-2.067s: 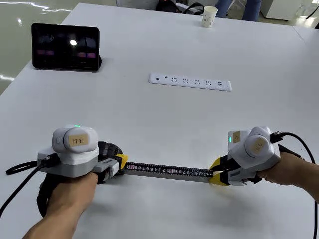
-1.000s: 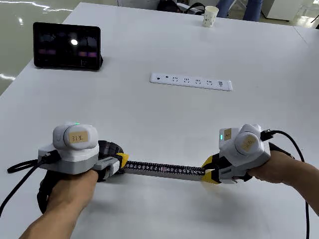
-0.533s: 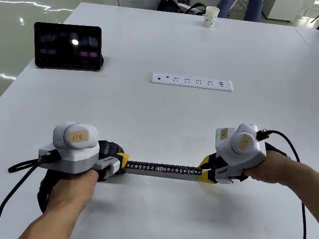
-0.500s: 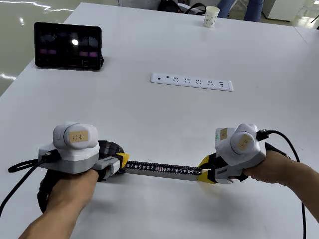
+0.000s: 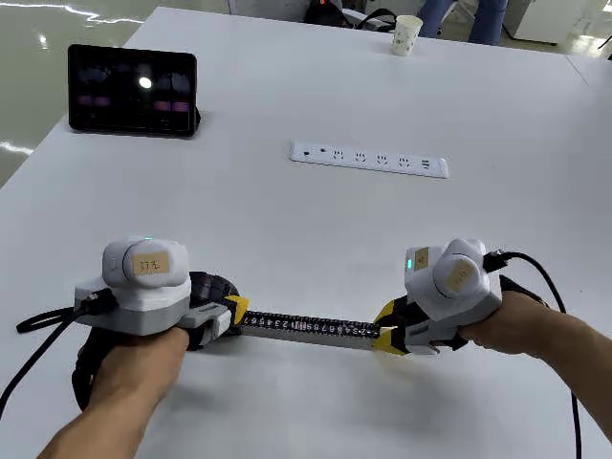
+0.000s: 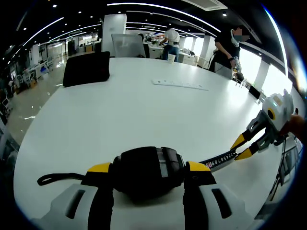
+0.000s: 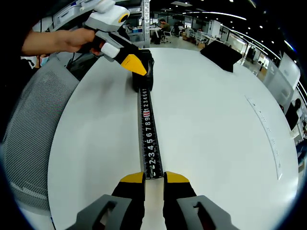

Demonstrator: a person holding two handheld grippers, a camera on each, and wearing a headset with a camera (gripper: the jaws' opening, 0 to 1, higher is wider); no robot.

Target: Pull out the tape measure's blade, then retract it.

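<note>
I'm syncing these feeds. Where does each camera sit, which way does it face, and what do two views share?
Head view: on the headset, facing forward and down at the table; left hand holds left gripper, right hand right gripper.
Left gripper view: on that gripper, facing along jaws shut on the tape measure case, towards the right hand.
Right gripper view: facing along jaws shut on the blade, towards the left hand.
Shared: both gripper views show the blade.

Two grippers (image 5: 228, 314) (image 5: 386, 331); one tape (image 5: 306, 326), tablet (image 5: 132, 91), strip (image 5: 369, 160), cup (image 5: 406, 34)

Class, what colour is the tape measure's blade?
The blade is black with white numerals; right gripper view.
</note>
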